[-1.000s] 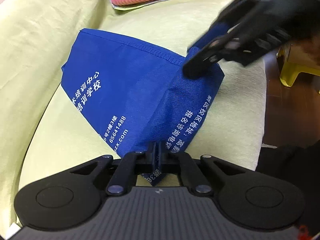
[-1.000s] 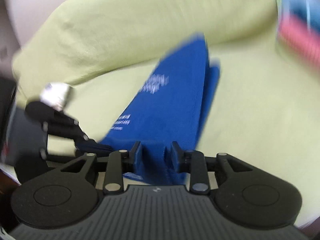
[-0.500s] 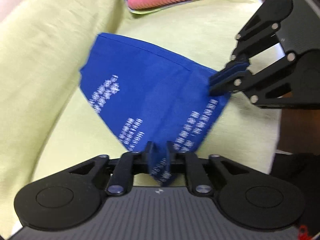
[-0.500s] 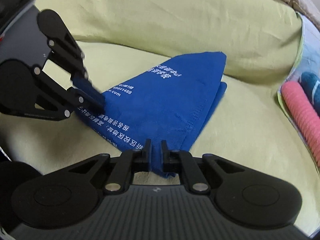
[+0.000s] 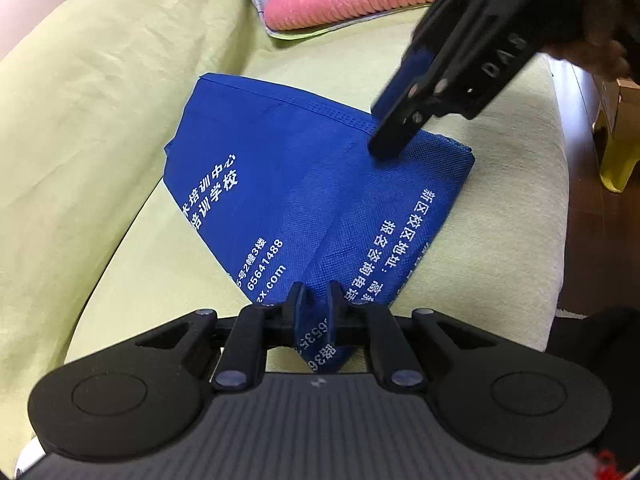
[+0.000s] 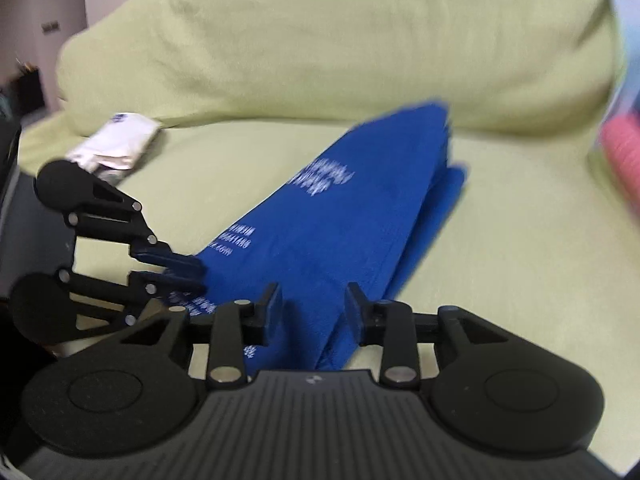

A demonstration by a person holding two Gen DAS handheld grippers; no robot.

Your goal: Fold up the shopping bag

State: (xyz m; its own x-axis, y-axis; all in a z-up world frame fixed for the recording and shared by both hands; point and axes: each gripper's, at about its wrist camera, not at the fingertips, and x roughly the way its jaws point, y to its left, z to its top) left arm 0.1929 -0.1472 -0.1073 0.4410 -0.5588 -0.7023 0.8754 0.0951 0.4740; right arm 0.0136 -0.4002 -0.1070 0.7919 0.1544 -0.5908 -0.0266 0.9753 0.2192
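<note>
We work on a pale yellow-green cloth-covered sofa, whose seat fills most of both frames; its front edge curves down the right side of the left wrist view, and bare seat lies open left of the bag there and right of it in the right wrist view. The blue non-woven shopping bag with white print lies folded to a rough triangle in the middle of the left wrist frame, its stitched edge running toward the upper right. Our left gripper is clamped on the bag's near corner at bottom centre. Our right gripper has its fingers apart, with blue fabric lying between them; in the left wrist view it reaches in from the upper right, tips over the bag's far corner. Only the left wrist view shows the pink ribbed cushion at the top. Only the right wrist view, somewhat blurred, shows a crumpled white packet at upper left.
</note>
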